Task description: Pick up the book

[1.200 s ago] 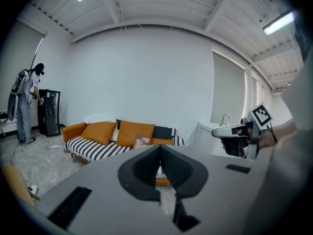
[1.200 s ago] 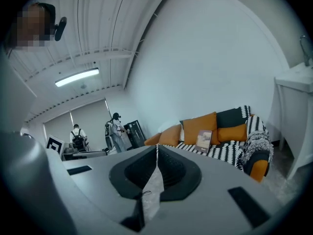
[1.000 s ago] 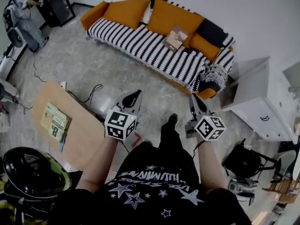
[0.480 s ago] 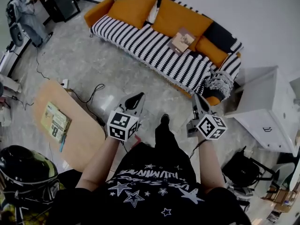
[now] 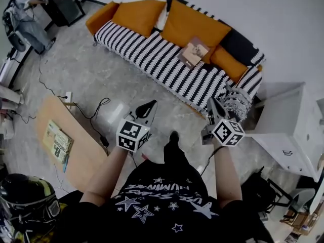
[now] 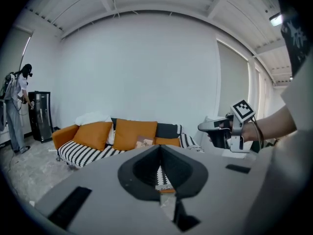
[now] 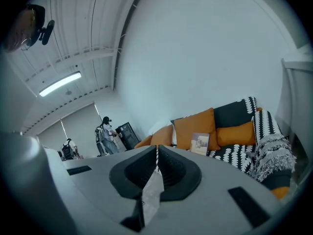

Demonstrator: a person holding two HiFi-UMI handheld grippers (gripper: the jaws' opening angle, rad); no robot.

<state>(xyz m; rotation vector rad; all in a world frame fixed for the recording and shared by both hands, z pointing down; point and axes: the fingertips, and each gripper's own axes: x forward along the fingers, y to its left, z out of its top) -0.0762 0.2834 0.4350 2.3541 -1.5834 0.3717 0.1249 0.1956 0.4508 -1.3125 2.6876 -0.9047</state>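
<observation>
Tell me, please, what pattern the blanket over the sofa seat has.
The blanket has black and white stripes. The head view shows it best.

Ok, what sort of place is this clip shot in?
Likely a living-room mock-up inside a lab or studio. There is an orange sofa with a striped throw and a low wooden coffee table, but also loose cables on the floor and a second person wearing gear.

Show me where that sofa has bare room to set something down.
The striped seat lies bare from the orange armrest along to the book. Past the book it is crowded: an orange cushion, a dark cushion and the bunched fringed throw fill that end.
</observation>
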